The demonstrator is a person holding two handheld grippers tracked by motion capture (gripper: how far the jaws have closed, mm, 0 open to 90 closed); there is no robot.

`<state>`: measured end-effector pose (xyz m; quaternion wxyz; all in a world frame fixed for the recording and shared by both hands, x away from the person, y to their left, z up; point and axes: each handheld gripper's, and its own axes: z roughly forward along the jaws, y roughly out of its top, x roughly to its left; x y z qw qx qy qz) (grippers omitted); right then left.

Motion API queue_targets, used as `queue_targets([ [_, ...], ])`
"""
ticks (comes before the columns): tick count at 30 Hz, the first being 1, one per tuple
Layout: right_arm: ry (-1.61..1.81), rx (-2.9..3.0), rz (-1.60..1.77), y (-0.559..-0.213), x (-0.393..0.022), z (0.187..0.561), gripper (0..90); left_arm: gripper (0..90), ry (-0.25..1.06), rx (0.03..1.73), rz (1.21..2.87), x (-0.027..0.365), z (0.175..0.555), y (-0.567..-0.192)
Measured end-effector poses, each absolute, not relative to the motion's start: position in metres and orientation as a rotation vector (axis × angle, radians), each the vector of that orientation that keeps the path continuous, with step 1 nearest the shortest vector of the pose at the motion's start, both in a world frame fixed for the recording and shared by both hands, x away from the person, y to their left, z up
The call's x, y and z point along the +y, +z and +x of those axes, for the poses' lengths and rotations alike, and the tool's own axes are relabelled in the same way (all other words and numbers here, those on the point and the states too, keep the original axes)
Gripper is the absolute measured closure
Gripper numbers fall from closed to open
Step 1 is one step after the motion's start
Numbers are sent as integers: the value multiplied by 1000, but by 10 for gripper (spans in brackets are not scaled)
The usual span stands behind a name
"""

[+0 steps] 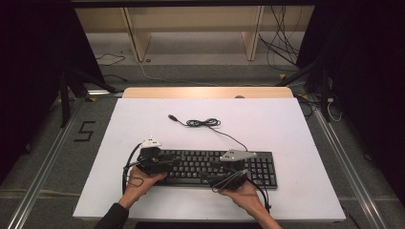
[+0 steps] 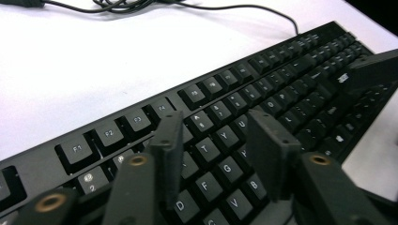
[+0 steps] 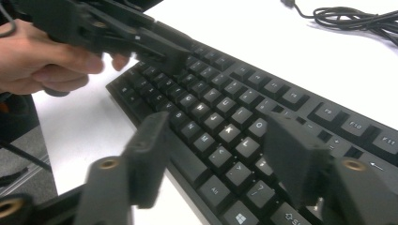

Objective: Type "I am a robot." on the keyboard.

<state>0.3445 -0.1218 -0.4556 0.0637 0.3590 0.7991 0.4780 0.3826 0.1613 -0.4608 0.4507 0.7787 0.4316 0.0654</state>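
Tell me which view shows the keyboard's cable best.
High view: the cable runs whole, from the keyboard through its coiled bundle to the plug lying on the white table. The left gripper view catches a stretch along its top edge; the right gripper view catches the bundle in its corner.
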Motion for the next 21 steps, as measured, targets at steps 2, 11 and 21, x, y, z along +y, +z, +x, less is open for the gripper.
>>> queue_targets([
  [2, 1436, 2411, 1086, -456, -123, 345, 491, 508, 157, 1061, 1918, 163, 380, -460],
  [11, 1393, 2413, 1102, -460, -124, 348, 742, 397, 165, 1016, 1871, 170, 365, -454],
  [21, 1337, 2435, 1119, -468, -122, 353, 899, 357, 169, 982, 1834, 181, 351, -453],
])
